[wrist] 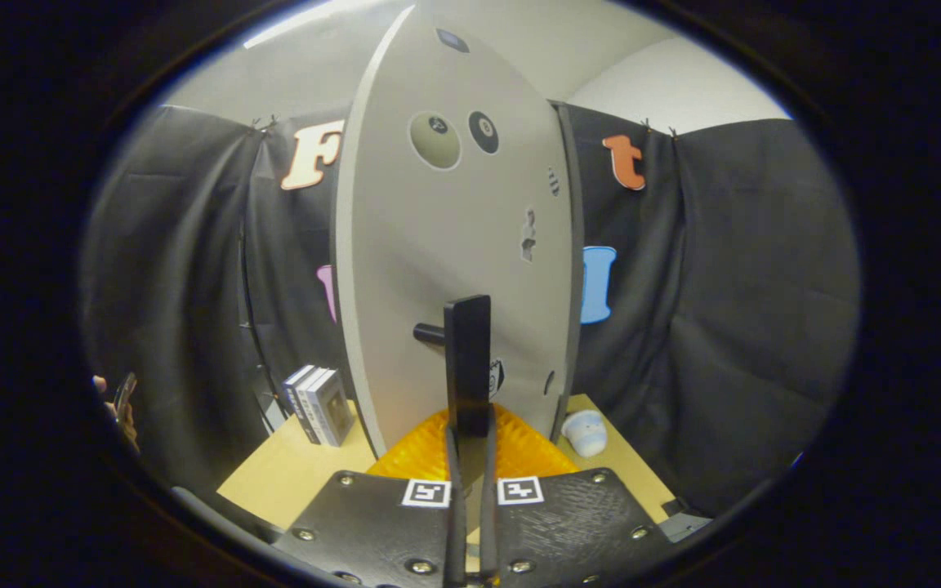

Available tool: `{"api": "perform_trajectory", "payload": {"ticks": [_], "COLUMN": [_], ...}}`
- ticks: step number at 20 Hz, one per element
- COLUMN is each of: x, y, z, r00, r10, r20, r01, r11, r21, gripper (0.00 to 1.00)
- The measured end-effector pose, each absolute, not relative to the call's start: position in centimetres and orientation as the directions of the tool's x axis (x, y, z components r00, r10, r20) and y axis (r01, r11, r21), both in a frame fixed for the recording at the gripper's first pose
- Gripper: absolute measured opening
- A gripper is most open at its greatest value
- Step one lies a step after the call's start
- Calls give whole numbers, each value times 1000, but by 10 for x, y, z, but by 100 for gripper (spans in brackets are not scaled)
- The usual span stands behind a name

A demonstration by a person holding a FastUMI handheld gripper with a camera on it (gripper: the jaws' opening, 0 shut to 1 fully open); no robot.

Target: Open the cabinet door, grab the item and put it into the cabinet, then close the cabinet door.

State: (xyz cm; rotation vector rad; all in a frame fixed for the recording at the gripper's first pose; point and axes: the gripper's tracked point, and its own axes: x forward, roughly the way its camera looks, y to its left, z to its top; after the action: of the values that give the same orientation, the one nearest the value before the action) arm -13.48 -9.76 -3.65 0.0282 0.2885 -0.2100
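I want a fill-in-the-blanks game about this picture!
1. The tongs are closed on the door's ____.
2. The books stand on the ____ beside the cabinet door.
3. The small white item lies on the other side of the door from the ____.

Missing words: handle; table; books

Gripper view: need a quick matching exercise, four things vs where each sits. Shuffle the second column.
Things:
1. door handle
2. stack of books
3. small white item
4. gripper

Places:
A. on the table, right of the cabinet door
B. on the table, left of the cabinet door
C. fingers nearly together at the handle's lower end
D. upright dark bar on the door's face, just ahead of the fingers

Pairs: 1-D, 2-B, 3-A, 4-C
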Motion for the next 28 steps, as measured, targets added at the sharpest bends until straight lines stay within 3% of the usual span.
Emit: {"api": "perform_trajectory", "payload": {"ticks": [10, 11, 15, 22, 28], "x": [-189, -188, -203, -239, -216], "y": [-198, -201, -220, -230, -188], "z": [-37, -36, -42, -13, -30], "r00": [839, 835, 834, 811, 861], "r10": [-444, -448, -434, -554, -469], "r20": [-314, -320, -341, -189, -194], "r01": [454, 466, 465, 551, 456], "r11": [890, 885, 885, 831, 883], "r21": [-45, -23, 12, -75, -112], "gripper": [6, 2, 1, 1, 1]}}
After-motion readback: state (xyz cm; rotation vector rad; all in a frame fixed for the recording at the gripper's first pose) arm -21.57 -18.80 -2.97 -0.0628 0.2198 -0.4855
